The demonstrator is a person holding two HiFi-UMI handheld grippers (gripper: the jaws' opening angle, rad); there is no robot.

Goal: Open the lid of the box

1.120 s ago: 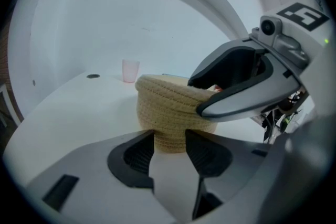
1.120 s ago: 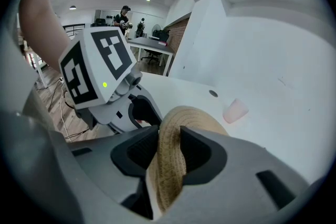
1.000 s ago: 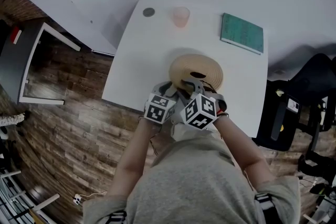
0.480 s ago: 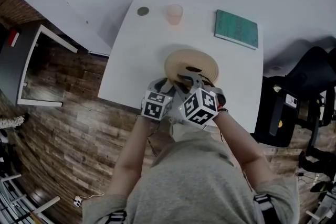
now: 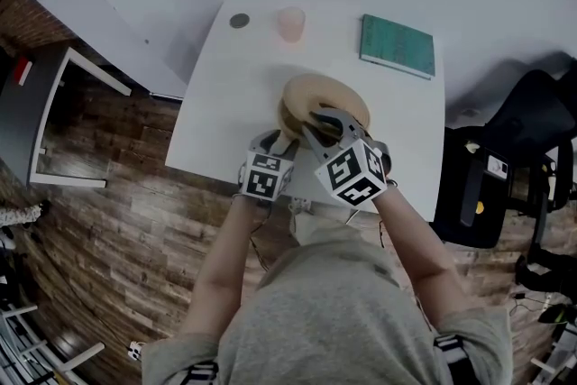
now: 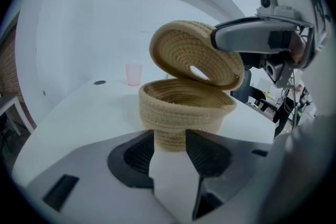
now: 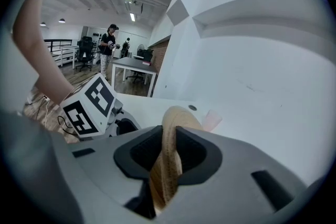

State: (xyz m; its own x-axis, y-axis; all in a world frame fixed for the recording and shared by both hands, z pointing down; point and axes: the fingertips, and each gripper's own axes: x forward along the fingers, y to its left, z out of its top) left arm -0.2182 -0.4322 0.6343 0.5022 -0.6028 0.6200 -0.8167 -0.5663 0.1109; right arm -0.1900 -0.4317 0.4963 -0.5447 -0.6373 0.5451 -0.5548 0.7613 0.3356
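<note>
The box is a round woven basket [image 6: 184, 107] on the white table [image 5: 225, 95]. Its woven lid [image 6: 191, 57] is lifted off and tilted above the basket's opening, so the inside shows. My right gripper [image 7: 167, 157] has its jaws closing on the lid's rim [image 7: 176, 118], with both pads on it. In the head view the lid [image 5: 325, 95] covers most of the basket, and the right gripper [image 5: 325, 123] is at its near edge. My left gripper [image 6: 169, 139] stands open with its tips at the basket's near outer wall, nothing clamped between them.
A pink cup [image 5: 290, 22], a dark round disc [image 5: 239, 20] and a green book [image 5: 398, 46] lie at the table's far side. A black chair [image 5: 505, 176] stands to the right. A white desk [image 5: 81, 104] is on the left, over wooden floor.
The lid lay flat on the basket before. The right gripper has since risen with it, so the lid's near edge is up and tilted. The left gripper stays at the basket.
</note>
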